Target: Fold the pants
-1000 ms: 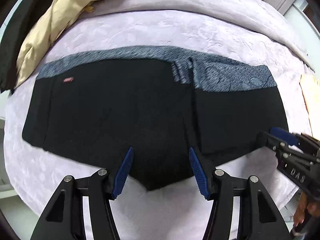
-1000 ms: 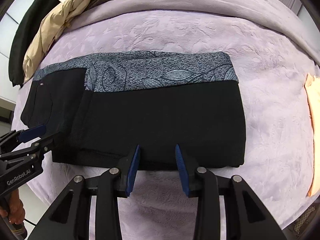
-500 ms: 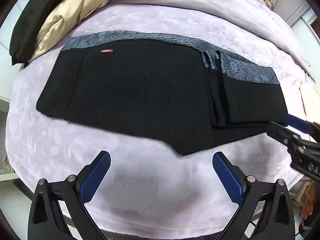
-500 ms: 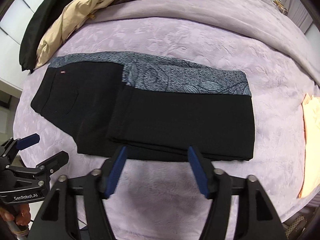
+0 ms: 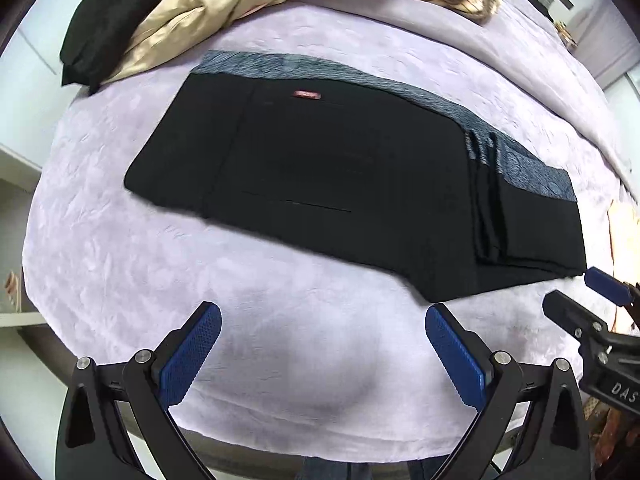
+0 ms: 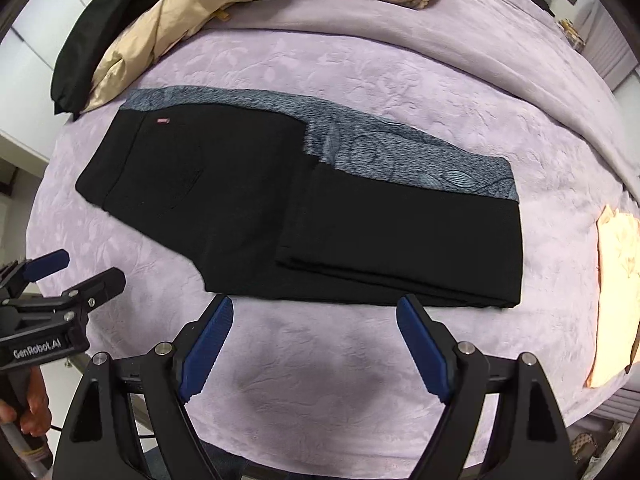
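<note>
Black pants (image 5: 340,176) with a grey patterned side stripe lie folded flat on the purple blanket (image 5: 280,300); they also show in the right wrist view (image 6: 320,216). The legs are folded back over the right half, with a small red tag near the waist. My left gripper (image 5: 320,344) is open and empty, held above the blanket in front of the pants. My right gripper (image 6: 314,336) is open and empty, just in front of the pants' near edge. Each gripper shows at the edge of the other's view.
A heap of beige, black and striped clothes (image 6: 200,20) lies at the far left and back of the bed. A pale peach cloth (image 6: 616,288) lies at the right edge. The blanket's near edge (image 6: 360,452) drops off just below the grippers.
Both grippers have opened wide and pulled back from the pants' near edge. The pants stay flat on the blanket.
</note>
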{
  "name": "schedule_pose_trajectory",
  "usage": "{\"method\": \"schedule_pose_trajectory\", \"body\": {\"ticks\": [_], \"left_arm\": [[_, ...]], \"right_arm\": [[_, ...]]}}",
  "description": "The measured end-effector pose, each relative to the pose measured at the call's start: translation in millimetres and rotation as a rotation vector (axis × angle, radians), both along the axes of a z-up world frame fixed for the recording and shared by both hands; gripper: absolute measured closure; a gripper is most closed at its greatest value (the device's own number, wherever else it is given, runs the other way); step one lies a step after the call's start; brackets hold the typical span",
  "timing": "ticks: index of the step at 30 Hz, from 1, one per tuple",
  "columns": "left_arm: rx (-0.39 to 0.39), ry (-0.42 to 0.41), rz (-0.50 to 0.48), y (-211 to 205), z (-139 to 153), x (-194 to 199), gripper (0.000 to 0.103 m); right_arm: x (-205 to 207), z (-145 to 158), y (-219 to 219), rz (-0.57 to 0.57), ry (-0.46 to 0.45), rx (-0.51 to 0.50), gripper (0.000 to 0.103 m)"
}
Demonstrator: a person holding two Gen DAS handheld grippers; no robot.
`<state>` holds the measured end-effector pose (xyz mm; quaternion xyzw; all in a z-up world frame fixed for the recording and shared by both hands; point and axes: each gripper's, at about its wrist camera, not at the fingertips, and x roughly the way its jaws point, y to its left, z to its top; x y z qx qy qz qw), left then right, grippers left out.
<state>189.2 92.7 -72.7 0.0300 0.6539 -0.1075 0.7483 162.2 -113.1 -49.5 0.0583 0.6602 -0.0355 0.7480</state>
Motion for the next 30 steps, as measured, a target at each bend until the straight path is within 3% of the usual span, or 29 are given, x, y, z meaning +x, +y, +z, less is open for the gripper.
{"method": "schedule_pose_trajectory", "body": {"ticks": [5, 13, 30], "left_arm": [[-0.046, 0.023, 0.026, 22, -4, 3, 0.001], [-0.058, 0.021, 0.087, 52, -7, 14, 0.001], [-0.088, 0.026, 0.152, 79, -19, 33, 0.001]], "right_arm": [[3, 3, 19, 0.028, 0.012, -0.006, 0.017], [16, 0, 42, 0.063, 0.035, -0.01, 0.017], [38, 3, 58, 0.09, 0.035, 0.02, 0.017]]}}
